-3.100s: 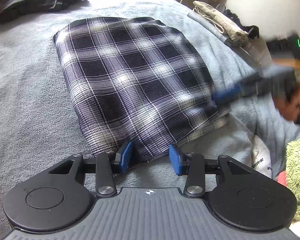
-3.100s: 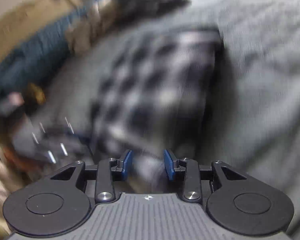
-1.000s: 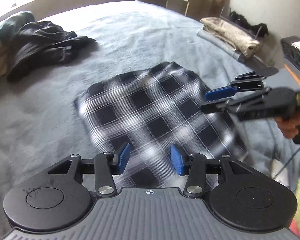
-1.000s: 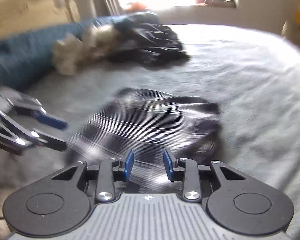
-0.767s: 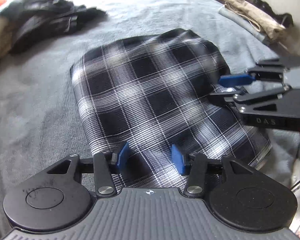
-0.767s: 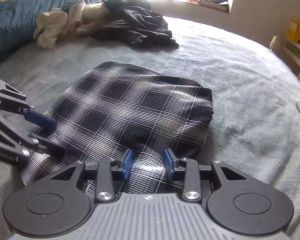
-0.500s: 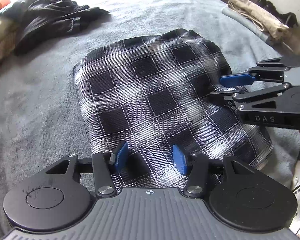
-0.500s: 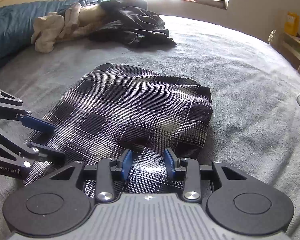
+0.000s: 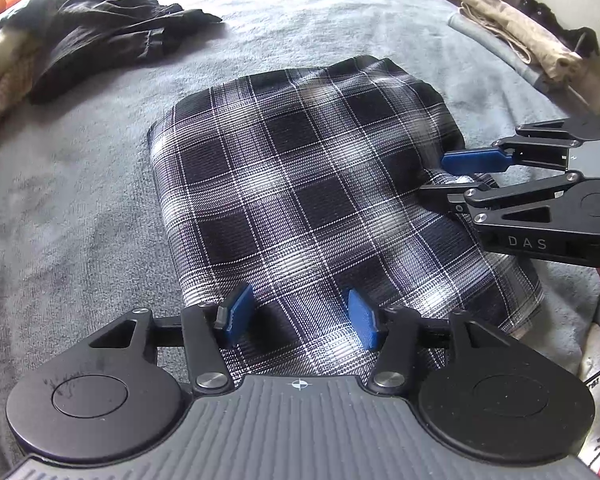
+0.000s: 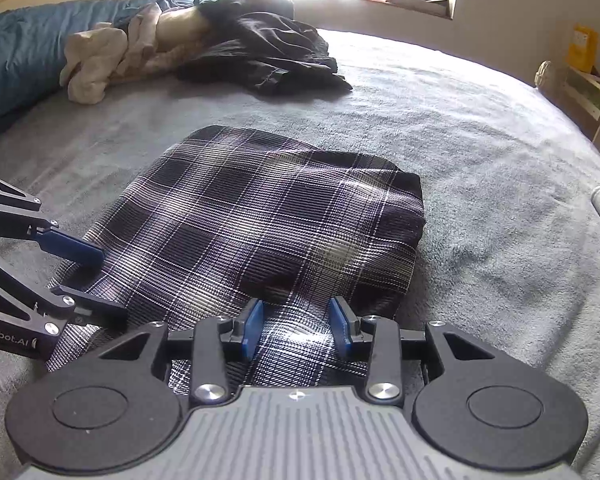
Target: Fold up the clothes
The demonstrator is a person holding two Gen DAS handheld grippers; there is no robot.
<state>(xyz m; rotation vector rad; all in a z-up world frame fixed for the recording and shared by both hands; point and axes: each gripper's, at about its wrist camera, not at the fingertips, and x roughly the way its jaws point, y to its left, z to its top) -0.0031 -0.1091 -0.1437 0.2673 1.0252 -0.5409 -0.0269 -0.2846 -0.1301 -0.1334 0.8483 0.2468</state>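
Both grippers sit low over the folded plaid garment (image 9: 311, 200) on the grey bed cover (image 9: 68, 200). From the left wrist, the left gripper (image 9: 300, 316) has sunk closer to the plaid's near edge since a second ago; its jaws have just been opening, cloth beneath, nothing pinched. The right gripper (image 9: 443, 174) hovers at the plaid's right edge.

From the right wrist, that gripper (image 10: 296, 326) stands part open over the plaid (image 10: 260, 220), gripping nothing, barely shifted. Dark clothes (image 10: 268, 56) lie beyond the plaid.
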